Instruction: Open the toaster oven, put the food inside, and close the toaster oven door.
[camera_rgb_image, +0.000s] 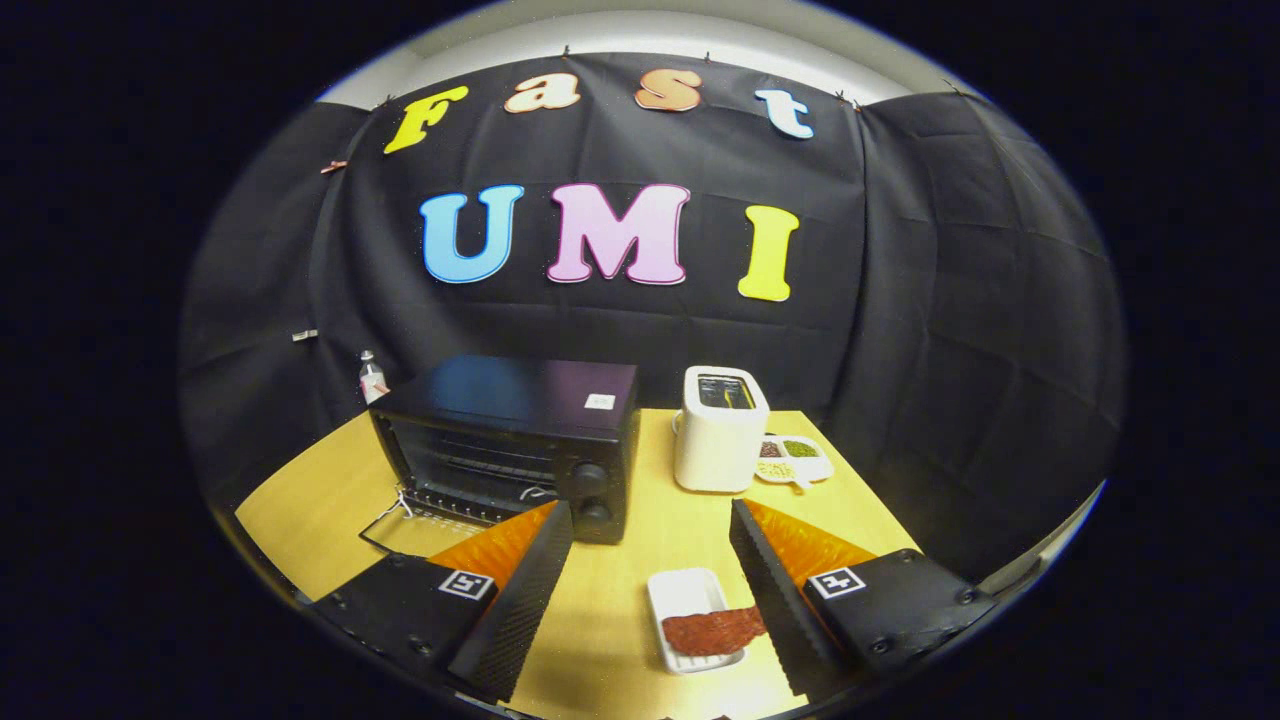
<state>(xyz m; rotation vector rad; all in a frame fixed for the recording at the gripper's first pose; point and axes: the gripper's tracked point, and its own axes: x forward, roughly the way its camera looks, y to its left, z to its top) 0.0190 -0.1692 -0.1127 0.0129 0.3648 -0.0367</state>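
Spread wide, the claw (650, 590) holds nothing, its two ribbed black fingers (520, 600) angled apart above the yellow wooden tabletop (620, 590).

Farthest left, against the black cloth wall, a small clear bottle (371, 377) stands at the back edge of the tabletop, just behind the left rear corner of the toaster oven (510, 440). That black oven sits beyond the left finger. Its door (420, 515) is folded down flat in front of it, showing the wire rack inside, and a white string hangs off the door's handle. Two round knobs (590, 495) sit one above the other on the oven's right front panel, close to the tip of the left finger.

Between the fingers, nearer the right one, a small white rectangular tray (685, 600) lies on the tabletop with a flat reddish-brown slice of food (715, 630) across it. One end of the slice sticks out over the tray's right rim and reaches the inner face of the right finger; whether they touch I cannot tell.

Beyond the right finger, a white pop-up toaster (720, 430) stands upright to the right of the oven, well apart from it. Just beside the toaster on its right, a white divided dish (797, 458) holds reddish, green and pale contents in separate compartments.
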